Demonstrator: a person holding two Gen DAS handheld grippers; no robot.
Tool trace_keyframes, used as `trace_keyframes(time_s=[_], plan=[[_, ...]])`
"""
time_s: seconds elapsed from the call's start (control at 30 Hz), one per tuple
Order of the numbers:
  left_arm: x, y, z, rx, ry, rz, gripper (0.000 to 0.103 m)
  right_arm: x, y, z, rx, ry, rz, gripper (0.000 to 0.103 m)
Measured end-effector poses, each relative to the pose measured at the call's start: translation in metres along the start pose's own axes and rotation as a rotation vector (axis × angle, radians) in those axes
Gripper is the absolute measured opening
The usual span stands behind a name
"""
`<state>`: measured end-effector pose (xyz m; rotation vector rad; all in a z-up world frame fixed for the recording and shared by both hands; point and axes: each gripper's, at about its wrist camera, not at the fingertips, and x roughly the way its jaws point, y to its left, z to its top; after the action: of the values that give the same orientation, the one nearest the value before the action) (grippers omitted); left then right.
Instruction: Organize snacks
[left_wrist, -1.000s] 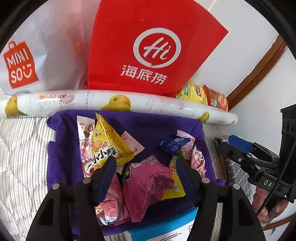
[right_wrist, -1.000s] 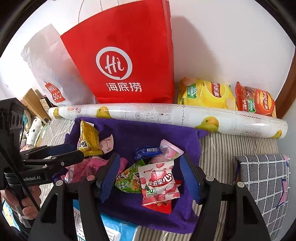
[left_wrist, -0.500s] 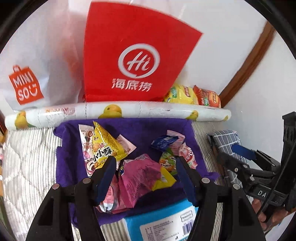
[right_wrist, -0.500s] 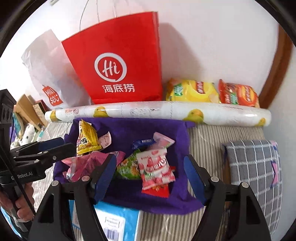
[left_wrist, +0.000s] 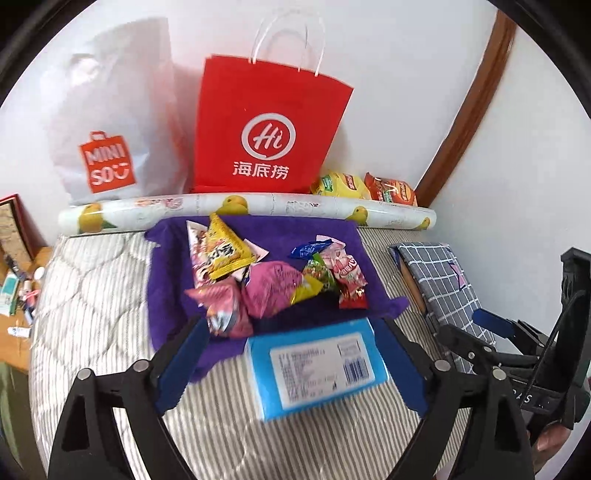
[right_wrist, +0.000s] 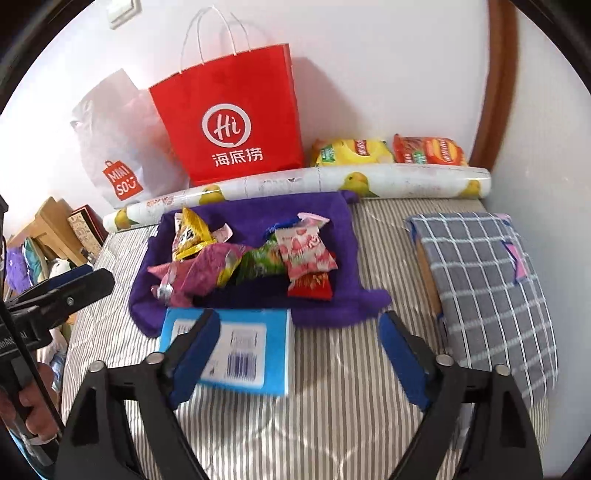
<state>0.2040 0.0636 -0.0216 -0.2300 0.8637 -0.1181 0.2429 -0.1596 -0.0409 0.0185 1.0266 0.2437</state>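
Noting the left tongs (left_wrist: 291, 328) standing wide apart, the jaws having just been opening, nothing clamped. Seeing a blue box (left_wrist: 317, 369) framed between the blades, with no pad pressing on it. Noting the right tongs (right_wrist: 299, 317) likewise spread, also just opening, empty, hanging over the striped bed (right_wrist: 332, 406) at the near edge of the same box.

Judging the step in hand as a pause between placements, both tools free above the bed. Expecting the next move to call for choosing one loose item, lowering open blades either side of it, and closing gently on crinkly wrapping likely to slip or crush.

Finding the snack packets (left_wrist: 273, 280) heaped on a purple cloth (left_wrist: 166, 277) just beyond the box. Counting among them a yellow triangular packet, two pink bags, a green one, a small blue one and a red-and-white one, all overlapping and touching. Being unable to tell whether the cloth is lining a bin or simply lying spread with its edges turned up.

Recording a printed roll (left_wrist: 295, 208) lying along the far edge of the cloth. Recording behind it a red paper bag (left_wrist: 266, 129) standing upright against the wall and a white plastic bag (left_wrist: 110, 122) beside it, contents of both hidden. Recording a yellow crisp bag (left_wrist: 340, 182) and a red crisp bag (left_wrist: 391, 188) behind the roll, outside any container. Noting a checked cushion (left_wrist: 443, 273) lying apart at the side.
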Motion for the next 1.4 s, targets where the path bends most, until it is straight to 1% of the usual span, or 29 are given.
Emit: trace_keyframes(time_s=[0.03,0.07,0.13,0.23,0.3,0.33,0.5,0.7,0.83,0.9,0.97,1.13,1.4], plan=[[-0.01,-0.001,-0.007,0.004,-0.018,0.016,0.097,-0.008,0.002,-0.007,-0.004,-0.008,-0.01,0.092],[-0.015,-0.002,-0.011,0.009,-0.029,0.027,0.097,-0.014,0.003,-0.013,-0.01,-0.012,-0.021,0.094],[-0.027,-0.006,-0.023,0.023,-0.053,0.054,0.098,-0.027,0.006,-0.025,-0.022,-0.027,-0.043,0.096],[-0.044,-0.015,-0.041,0.047,-0.086,0.096,0.101,-0.048,0.009,-0.046,-0.019,-0.052,-0.078,0.097],[-0.052,-0.022,-0.054,0.064,-0.1,0.127,0.101,-0.058,0.01,-0.058,-0.022,-0.056,-0.091,0.097],[-0.055,-0.025,-0.06,0.072,-0.104,0.134,0.101,-0.065,0.011,-0.065,-0.018,-0.06,-0.093,0.097],[-0.077,-0.039,-0.089,0.076,-0.116,0.11,0.101,-0.092,0.014,-0.091,-0.007,-0.087,-0.107,0.097],[-0.106,-0.059,-0.113,0.107,-0.162,0.162,0.101,-0.126,0.011,-0.116,0.003,-0.117,-0.114,0.097],[-0.126,-0.068,-0.123,0.108,-0.207,0.185,0.101,-0.145,0.008,-0.126,0.013,-0.143,-0.122,0.097],[-0.132,-0.071,-0.126,0.102,-0.219,0.18,0.101,-0.15,0.007,-0.131,0.021,-0.148,-0.12,0.097],[-0.137,-0.074,-0.13,0.105,-0.221,0.165,0.101,-0.153,0.007,-0.137,0.023,-0.149,-0.11,0.097],[-0.143,-0.079,-0.137,0.118,-0.228,0.159,0.101,-0.154,0.011,-0.145,0.009,-0.148,-0.115,0.097],[-0.143,-0.079,-0.14,0.121,-0.228,0.162,0.101,-0.159,0.01,-0.15,0.024,-0.159,-0.106,0.097]])
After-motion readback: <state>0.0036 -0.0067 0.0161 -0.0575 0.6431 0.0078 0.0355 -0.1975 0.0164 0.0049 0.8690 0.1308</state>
